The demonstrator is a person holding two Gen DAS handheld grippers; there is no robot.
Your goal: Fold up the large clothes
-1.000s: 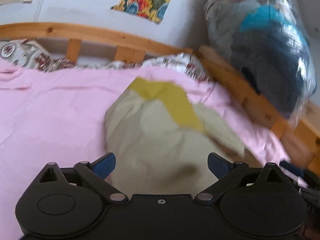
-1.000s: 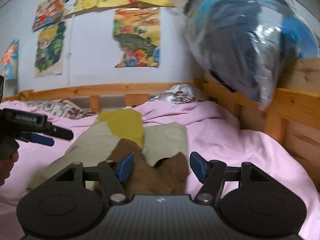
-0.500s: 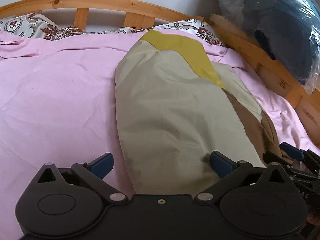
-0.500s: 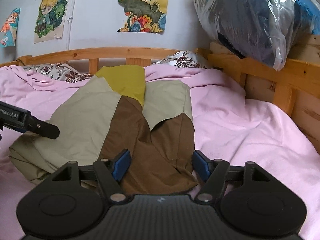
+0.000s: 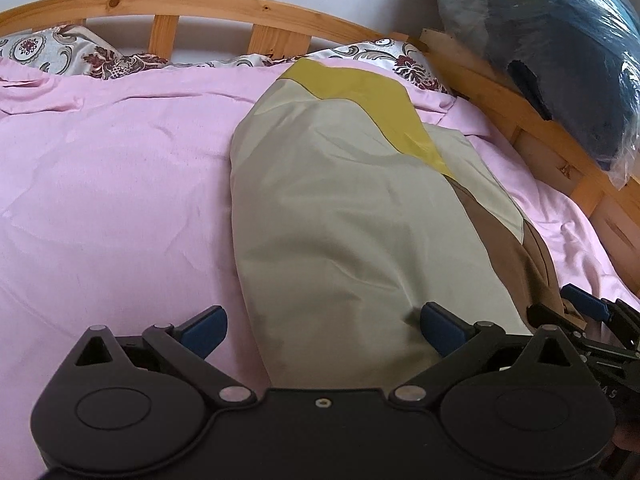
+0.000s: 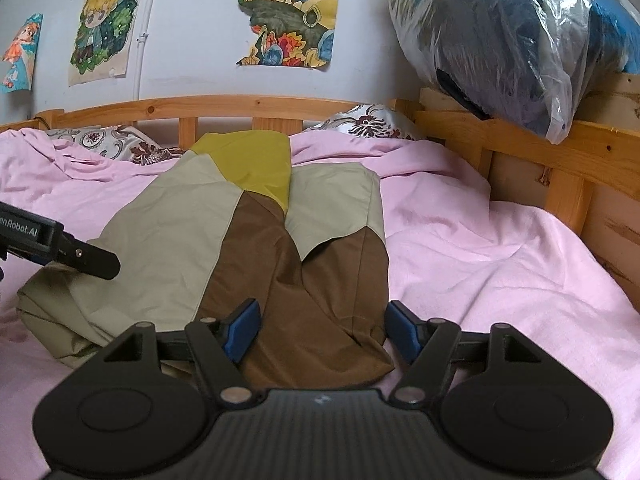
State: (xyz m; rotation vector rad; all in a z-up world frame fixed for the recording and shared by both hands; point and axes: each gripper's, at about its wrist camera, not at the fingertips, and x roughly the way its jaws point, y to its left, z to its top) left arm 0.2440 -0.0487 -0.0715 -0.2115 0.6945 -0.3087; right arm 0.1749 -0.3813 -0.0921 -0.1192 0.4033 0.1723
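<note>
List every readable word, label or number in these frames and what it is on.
"enRobot.AI": white lettering, cut off at the frame edge, on the left hand-held gripper in the right wrist view.
"AS": faint embossed letters on the right hand-held gripper in the left wrist view; the rest is unreadable.
The wall drawings carry no legible text.

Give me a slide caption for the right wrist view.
Open right gripper over a tan-brown-yellow garment on a pink bedsheet.

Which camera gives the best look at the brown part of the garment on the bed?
The right wrist view: the brown panel spreads wide and central, running down between the right gripper fingers. The left wrist view shows only a narrow brown strip along the garment's right edge.
</note>
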